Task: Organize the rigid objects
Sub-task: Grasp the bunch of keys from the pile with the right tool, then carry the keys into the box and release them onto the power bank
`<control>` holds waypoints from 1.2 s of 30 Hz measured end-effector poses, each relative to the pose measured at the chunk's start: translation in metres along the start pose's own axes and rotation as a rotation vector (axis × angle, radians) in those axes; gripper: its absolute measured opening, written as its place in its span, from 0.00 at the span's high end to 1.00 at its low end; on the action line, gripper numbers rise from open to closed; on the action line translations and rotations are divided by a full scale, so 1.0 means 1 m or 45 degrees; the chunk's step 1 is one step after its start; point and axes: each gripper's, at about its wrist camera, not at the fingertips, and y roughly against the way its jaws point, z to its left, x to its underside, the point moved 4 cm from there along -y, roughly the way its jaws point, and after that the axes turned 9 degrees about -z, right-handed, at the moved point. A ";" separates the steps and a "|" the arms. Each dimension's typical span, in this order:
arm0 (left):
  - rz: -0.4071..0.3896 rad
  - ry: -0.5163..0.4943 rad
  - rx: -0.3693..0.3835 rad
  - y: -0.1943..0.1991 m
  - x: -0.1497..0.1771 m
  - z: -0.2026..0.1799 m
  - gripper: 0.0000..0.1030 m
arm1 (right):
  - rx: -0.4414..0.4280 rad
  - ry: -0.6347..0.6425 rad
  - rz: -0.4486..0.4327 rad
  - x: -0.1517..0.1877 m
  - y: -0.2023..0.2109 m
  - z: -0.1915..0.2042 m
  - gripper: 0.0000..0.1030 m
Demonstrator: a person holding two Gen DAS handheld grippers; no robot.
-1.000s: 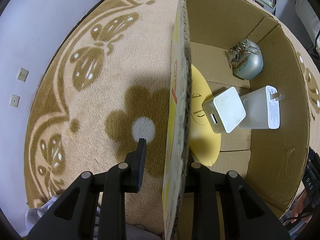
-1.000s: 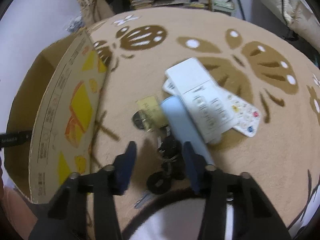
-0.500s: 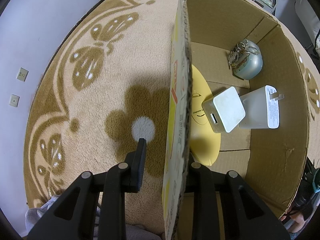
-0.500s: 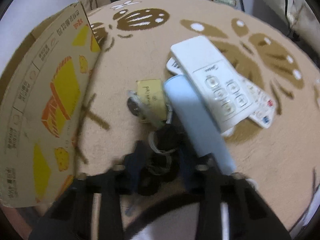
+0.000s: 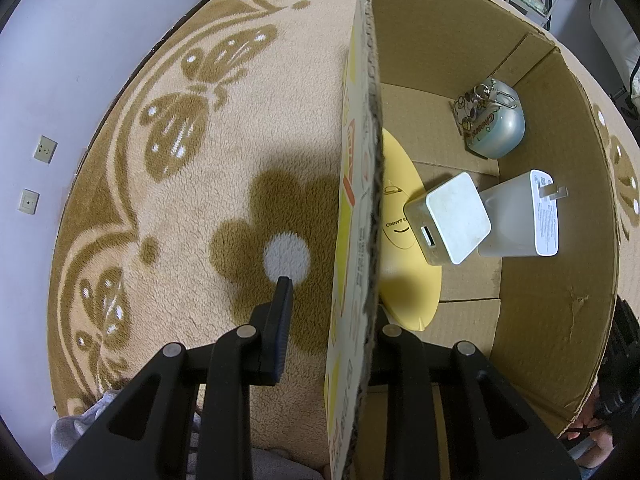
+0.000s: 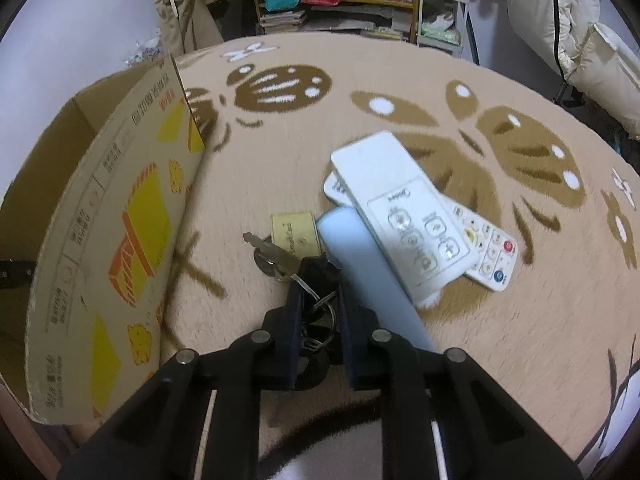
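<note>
The right gripper (image 6: 318, 280) pinches the keys (image 6: 280, 260) on the rug beside the box (image 6: 100, 240); the left gripper (image 5: 328, 300) straddles the box wall, spread. A ring-only grip could let the keys swing loose and snag the padlock (image 6: 294, 232).

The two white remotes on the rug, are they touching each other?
Touching. The right wrist view shows the larger white remote lying across the smaller remote, covering most of it.
</note>
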 end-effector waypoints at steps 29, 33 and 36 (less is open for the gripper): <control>0.003 -0.003 0.007 -0.001 -0.001 0.003 0.76 | -0.108 0.142 -0.355 -0.107 0.063 0.070 0.82; 0.003 -0.003 0.007 -0.001 -0.001 0.003 0.76 | -0.147 0.178 -0.387 -0.117 0.067 0.087 0.82; 0.003 -0.001 0.008 -0.001 -0.001 0.003 0.76 | -0.175 0.204 -0.404 -0.122 0.069 0.099 0.82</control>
